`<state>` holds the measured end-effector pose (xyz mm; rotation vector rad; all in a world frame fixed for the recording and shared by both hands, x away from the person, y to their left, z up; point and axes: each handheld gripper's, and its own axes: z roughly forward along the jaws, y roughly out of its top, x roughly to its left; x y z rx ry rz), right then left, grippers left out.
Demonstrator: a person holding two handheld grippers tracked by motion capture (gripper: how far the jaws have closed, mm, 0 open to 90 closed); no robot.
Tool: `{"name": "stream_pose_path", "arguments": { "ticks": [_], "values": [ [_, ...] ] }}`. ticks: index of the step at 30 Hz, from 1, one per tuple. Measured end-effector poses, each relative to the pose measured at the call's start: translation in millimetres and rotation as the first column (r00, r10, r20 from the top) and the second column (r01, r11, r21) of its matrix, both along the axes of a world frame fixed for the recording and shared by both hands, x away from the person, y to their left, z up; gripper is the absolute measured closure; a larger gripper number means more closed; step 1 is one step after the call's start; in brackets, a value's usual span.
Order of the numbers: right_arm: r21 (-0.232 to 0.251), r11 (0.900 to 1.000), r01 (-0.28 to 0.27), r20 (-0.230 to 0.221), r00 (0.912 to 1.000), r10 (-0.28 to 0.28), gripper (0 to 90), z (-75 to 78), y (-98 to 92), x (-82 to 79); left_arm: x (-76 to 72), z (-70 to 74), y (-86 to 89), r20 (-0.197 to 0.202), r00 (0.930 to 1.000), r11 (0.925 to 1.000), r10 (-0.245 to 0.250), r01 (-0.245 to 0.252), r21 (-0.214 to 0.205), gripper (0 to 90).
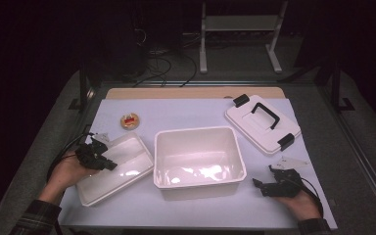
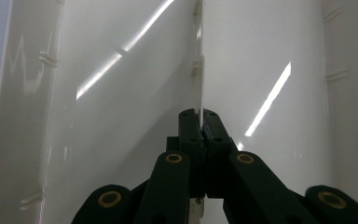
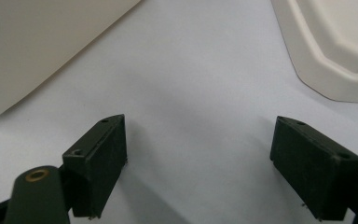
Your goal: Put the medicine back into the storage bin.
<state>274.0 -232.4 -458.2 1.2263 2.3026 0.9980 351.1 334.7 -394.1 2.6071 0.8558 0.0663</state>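
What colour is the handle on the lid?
Black. The handle stands out on the white lid, best in the high view.

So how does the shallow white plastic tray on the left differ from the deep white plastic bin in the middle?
The shallow white plastic tray is low-walled and split by a thin centre divider; the deep white plastic bin is tall-walled with one open space. The tray sits askew to the table edge, the bin square to it. The left gripper is shut on the tray's divider, while nothing touches the bin. Both are white, rectangular and hold nothing.
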Motion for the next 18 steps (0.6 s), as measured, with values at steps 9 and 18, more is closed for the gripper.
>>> {"name": "stream_pose_path", "arguments": {
  "ticks": [9, 18],
  "values": [
    [0.0, 1.0, 0.0, 0.0, 1.0, 0.0, 17.8, 0.0, 0.0, 0.0, -2.4, -16.5, -4.4, -0.001, 1.0, 1.0, -0.003, 0.003, 0.0, 88.6],
    [0.0, 1.0, -0.001, 0.001, 1.0, 0.001, 17.8, 0.0, 0.0, 0.1, -4.7, -16.4, -3.5, 0.01, 0.9997, 0.9997, 0.022, -0.022, -0.01, 80.3]
  ]
}}
